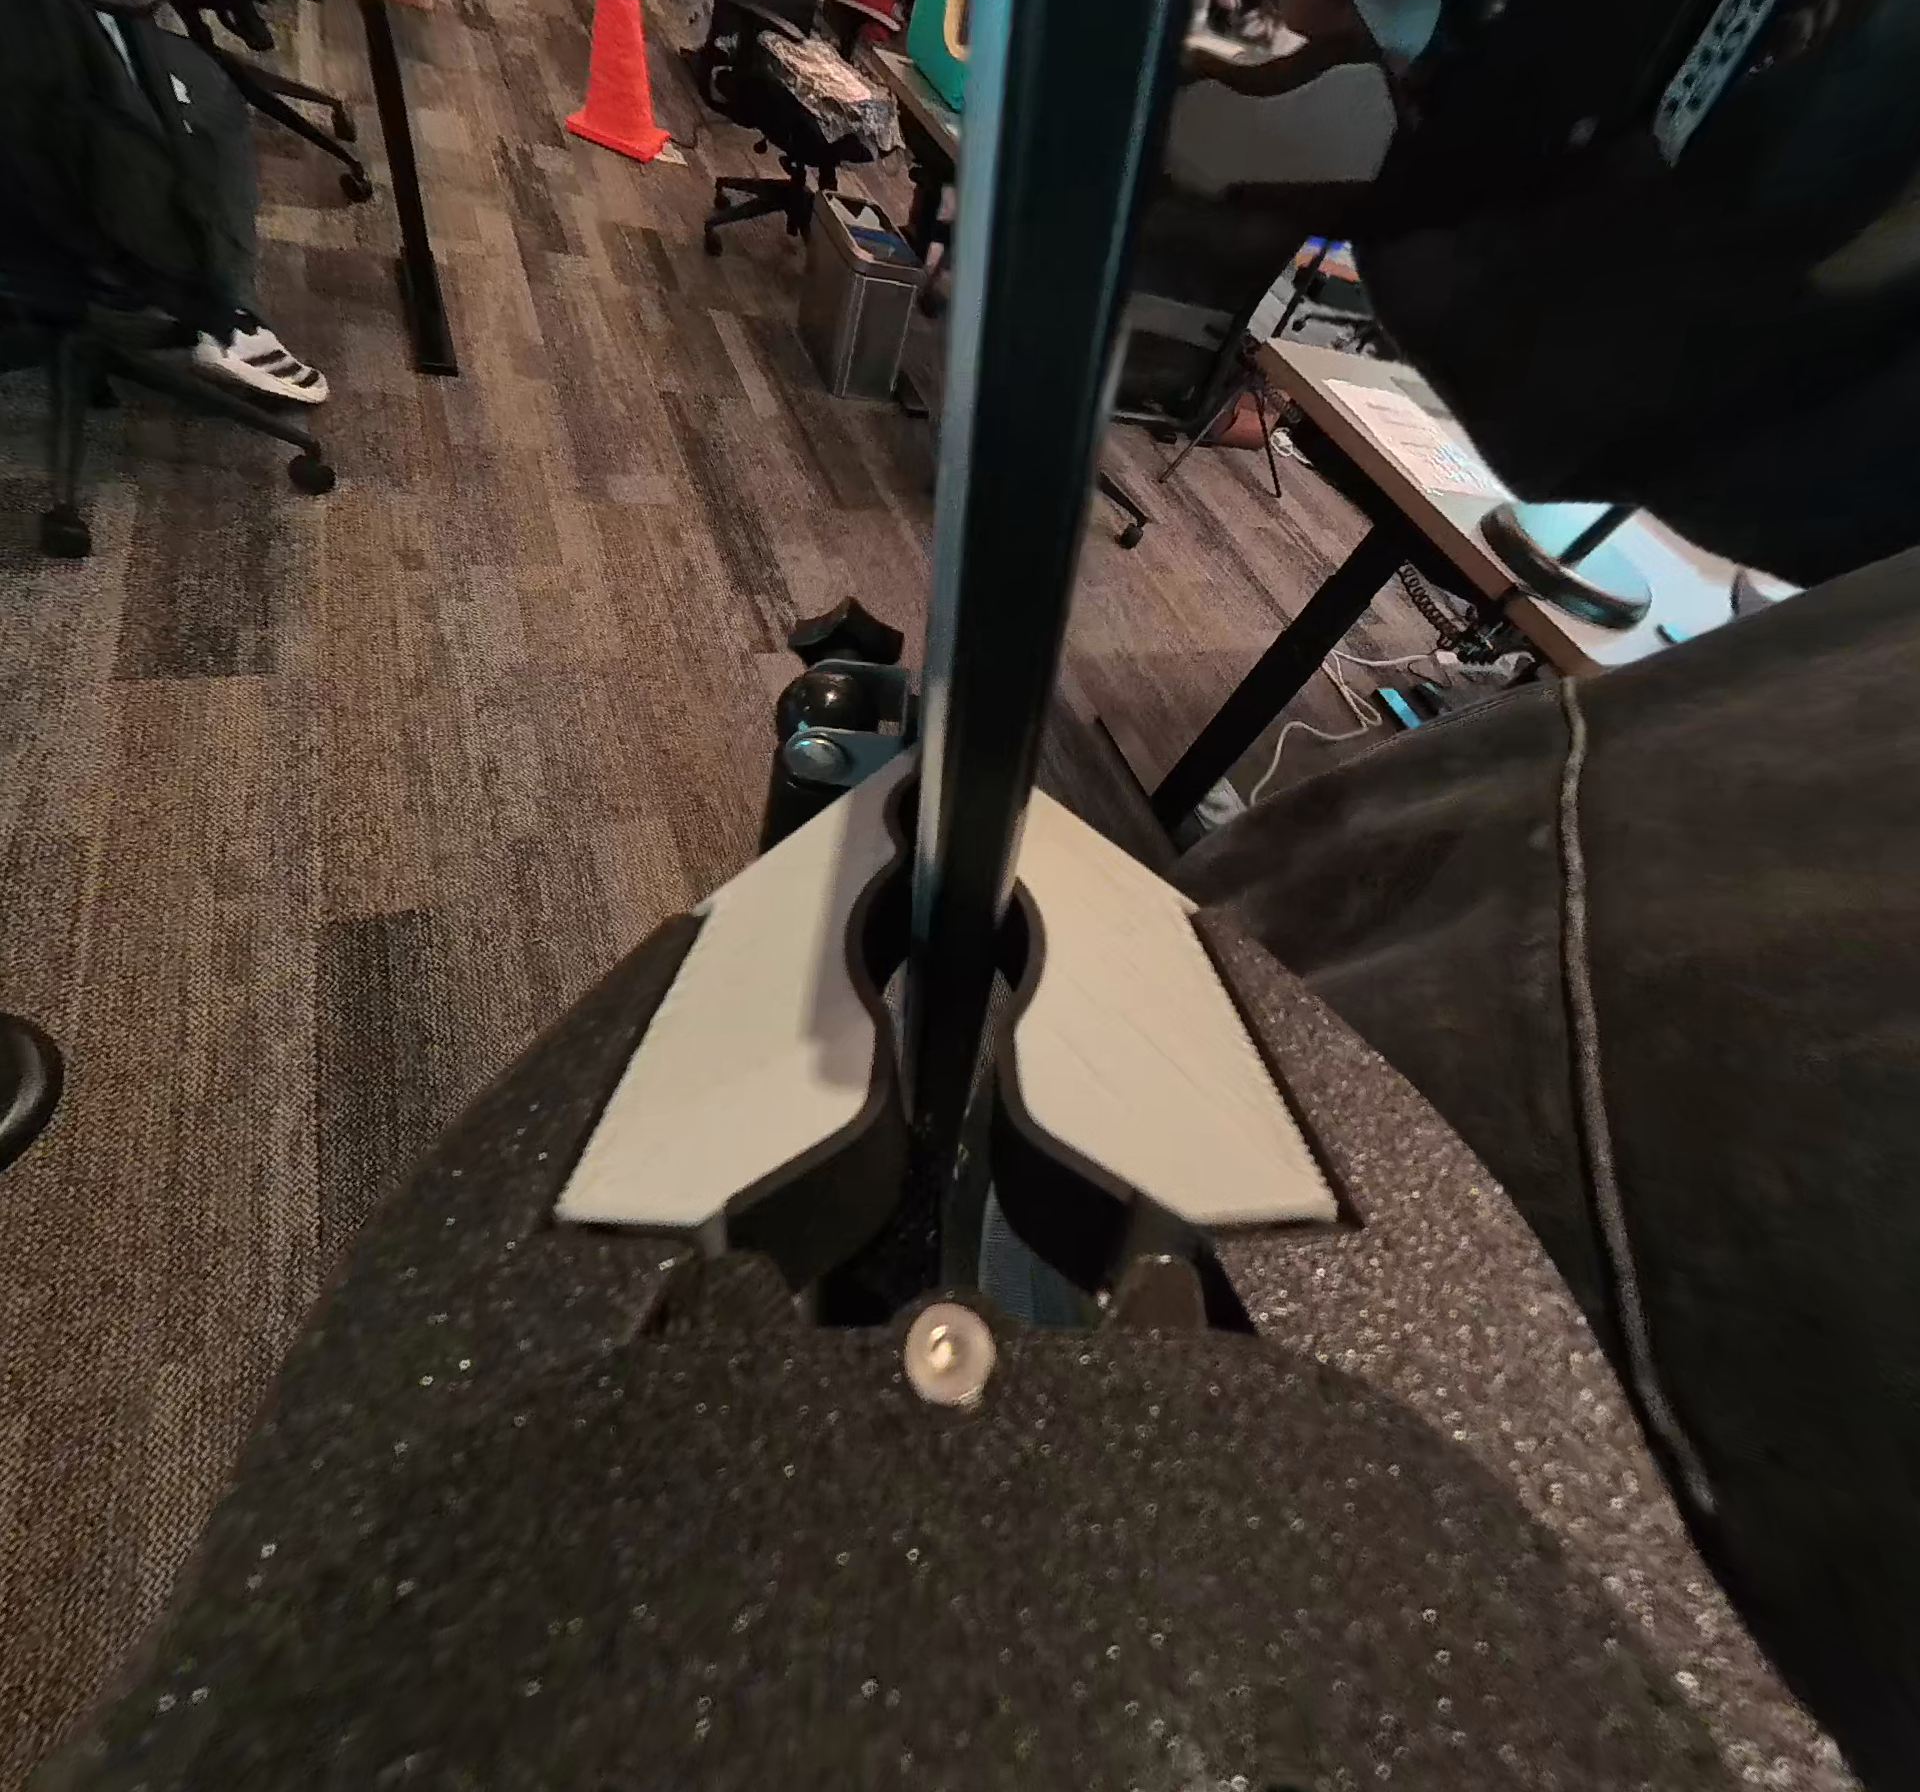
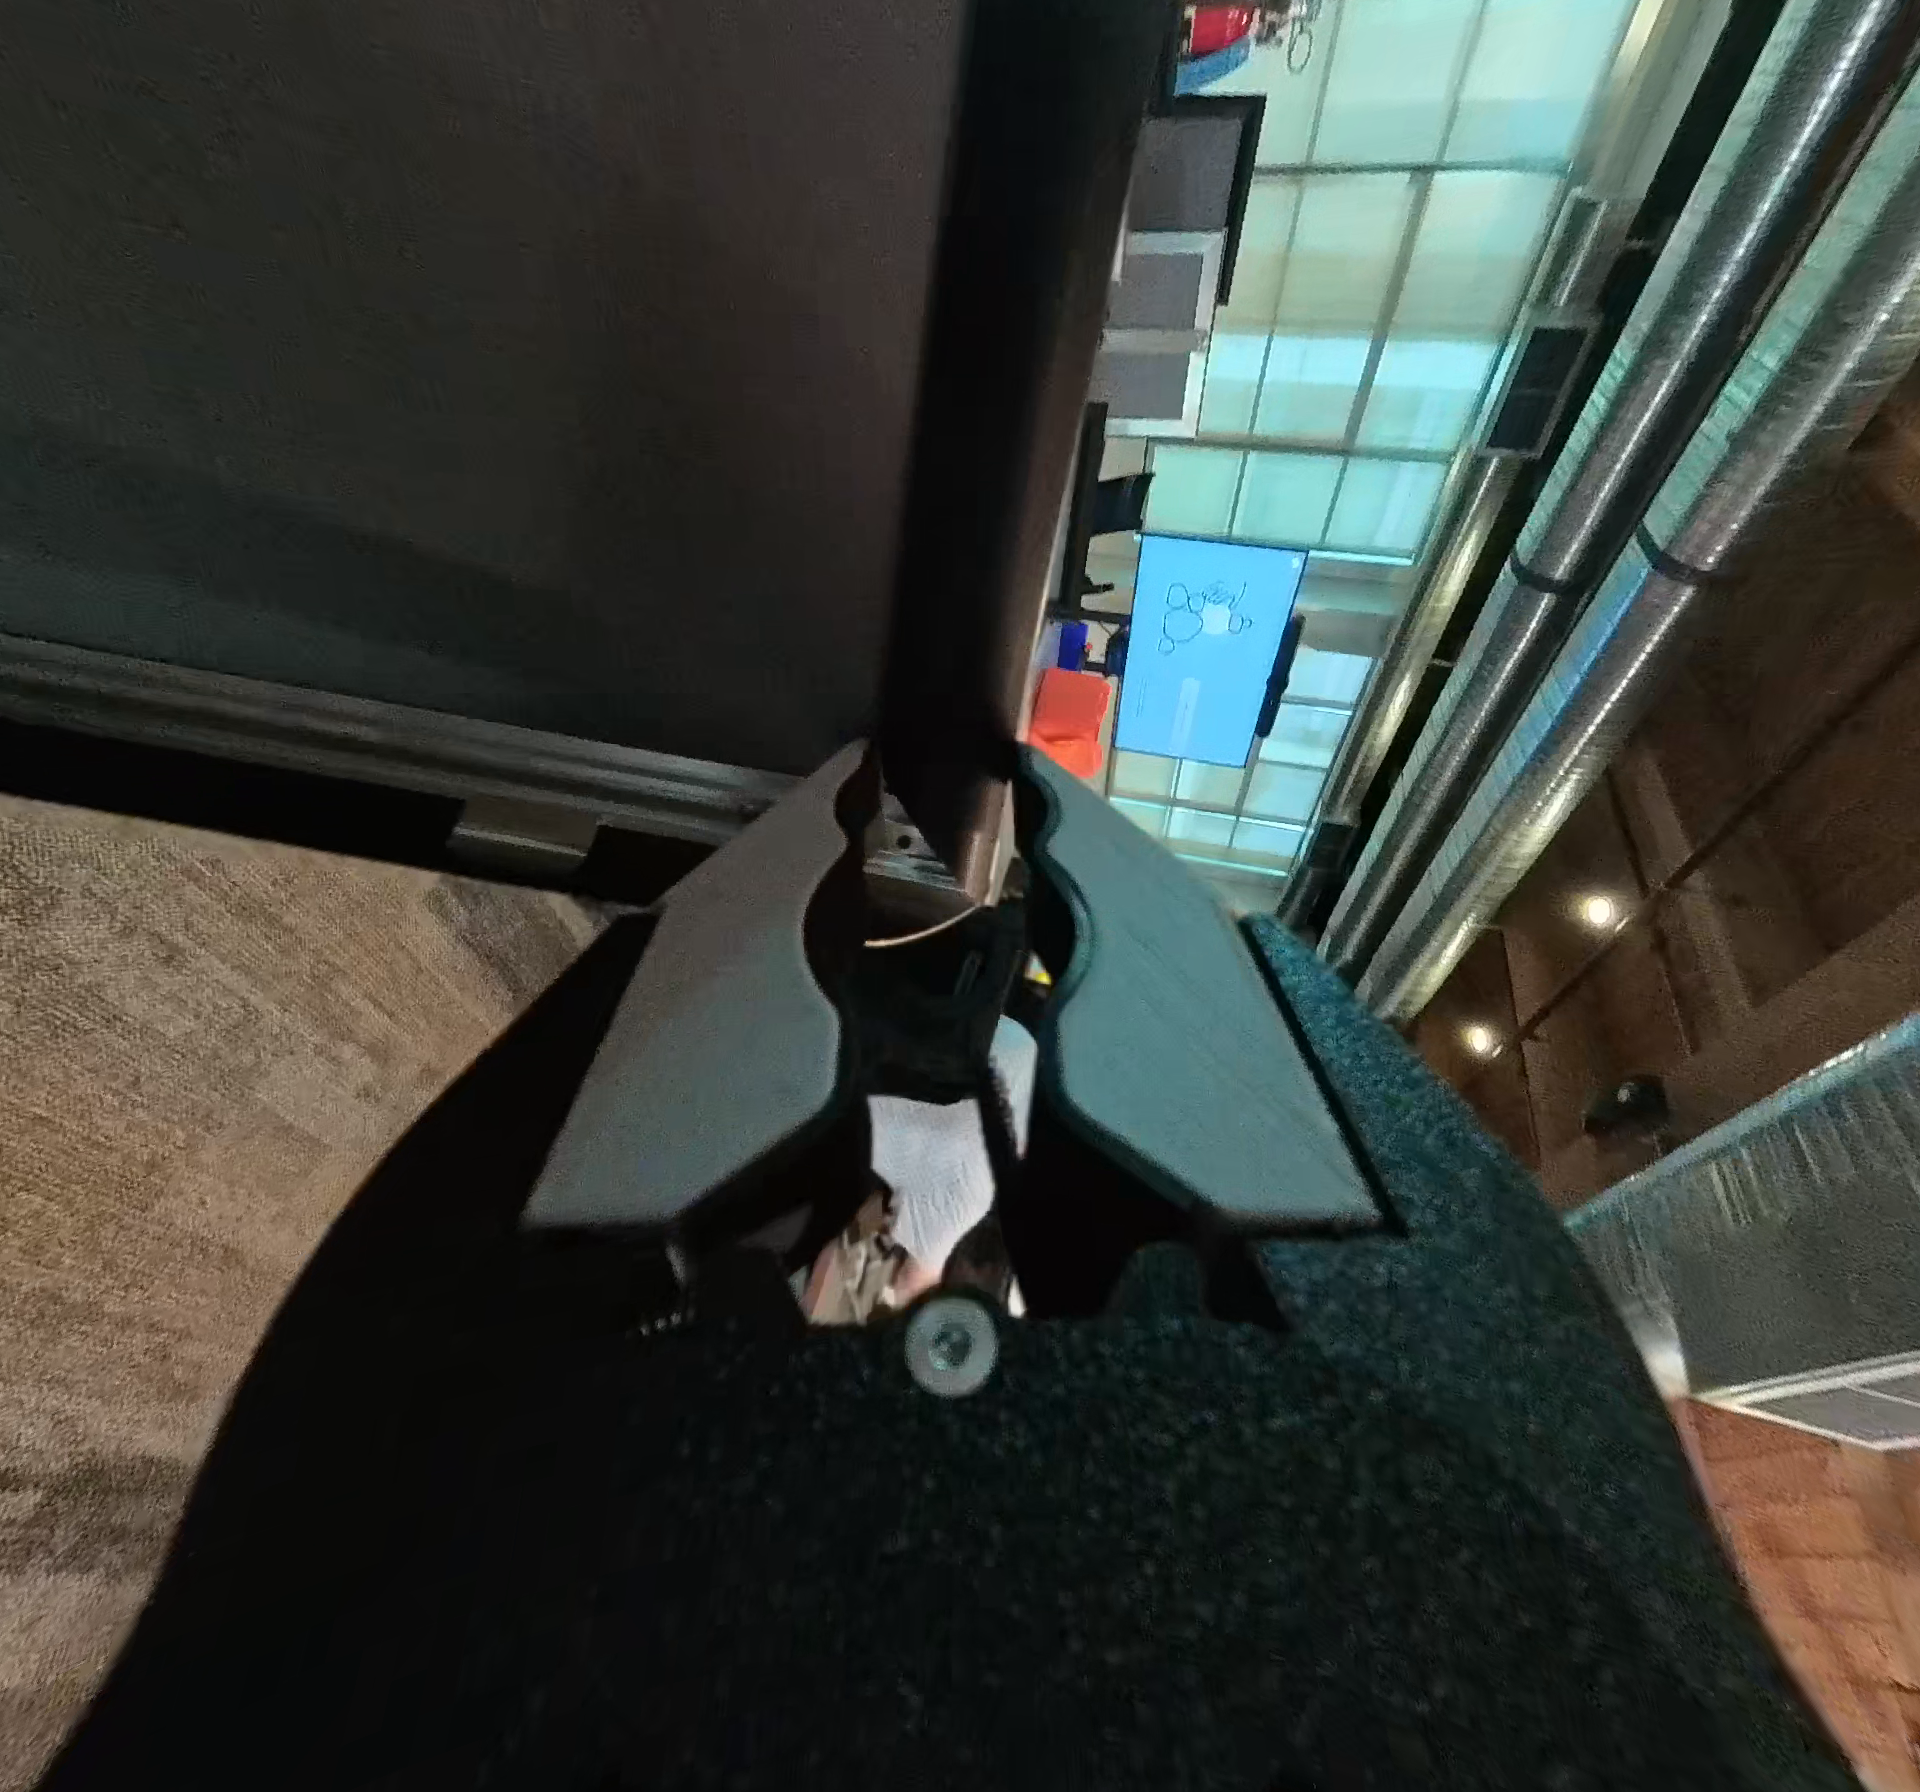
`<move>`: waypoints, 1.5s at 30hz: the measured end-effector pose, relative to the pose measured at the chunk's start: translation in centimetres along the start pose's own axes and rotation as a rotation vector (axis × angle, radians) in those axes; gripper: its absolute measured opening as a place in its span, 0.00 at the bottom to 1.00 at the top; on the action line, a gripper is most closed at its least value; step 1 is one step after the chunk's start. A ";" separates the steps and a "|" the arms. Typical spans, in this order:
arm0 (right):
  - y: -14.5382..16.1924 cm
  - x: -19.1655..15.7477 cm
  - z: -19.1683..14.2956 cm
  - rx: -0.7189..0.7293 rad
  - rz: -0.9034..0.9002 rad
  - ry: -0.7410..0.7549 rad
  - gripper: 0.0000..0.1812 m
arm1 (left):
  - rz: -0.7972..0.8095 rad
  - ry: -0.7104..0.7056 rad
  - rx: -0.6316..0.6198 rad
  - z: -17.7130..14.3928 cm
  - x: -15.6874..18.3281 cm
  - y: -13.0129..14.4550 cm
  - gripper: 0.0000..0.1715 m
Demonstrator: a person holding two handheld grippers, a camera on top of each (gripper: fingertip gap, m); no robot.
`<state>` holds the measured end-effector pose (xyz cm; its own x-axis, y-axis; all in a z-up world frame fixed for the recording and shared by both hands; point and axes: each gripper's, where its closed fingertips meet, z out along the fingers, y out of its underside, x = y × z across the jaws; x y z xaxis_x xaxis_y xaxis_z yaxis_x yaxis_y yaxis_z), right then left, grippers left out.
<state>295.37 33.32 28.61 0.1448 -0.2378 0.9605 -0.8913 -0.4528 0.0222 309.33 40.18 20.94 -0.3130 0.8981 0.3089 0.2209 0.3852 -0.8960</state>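
Observation:
My left gripper [image 1: 968, 807] has white fingers [image 1: 748, 1015]. It is shut on the thin edge of a dark flat panel [image 1: 1039, 288], which I see edge-on running from the jaws to the top of the view. A black knob and metal fitting [image 1: 831, 703] sit just left of the fingertips. My right gripper [image 2: 943, 768] has dark fingers [image 2: 717, 1015]. It is shut on the thick dark brown edge [image 2: 1039, 288] of a broad dark panel [image 2: 468, 236]. A grey rail [image 2: 395, 734] runs along that panel's lower side. Something white [image 2: 935, 1181] shows behind the jaws.
Patterned carpet [image 1: 468, 599] lies below. An orange cone [image 1: 618, 28], a black office chair [image 1: 800, 111], a metal bin [image 1: 857, 308], desk legs [image 1: 410, 184], a person's shoe [image 1: 260, 360] and dark fabric [image 1: 1662, 1015] surround it. The right view shows a lit screen [image 2: 1210, 651], windows and silver ducts [image 2: 1662, 392].

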 end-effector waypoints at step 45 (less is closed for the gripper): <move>-0.8 -0.4 -1.9 0.428 1.910 -0.096 0.25 | -0.041 -0.032 -0.086 -0.3 1.6 -0.7 0.03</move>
<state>295.23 35.46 28.78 -0.6907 -0.6182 -0.3752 0.2607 0.2711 -0.9266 308.93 41.41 22.12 -0.3522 0.8747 0.3329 0.2855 0.4392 -0.8518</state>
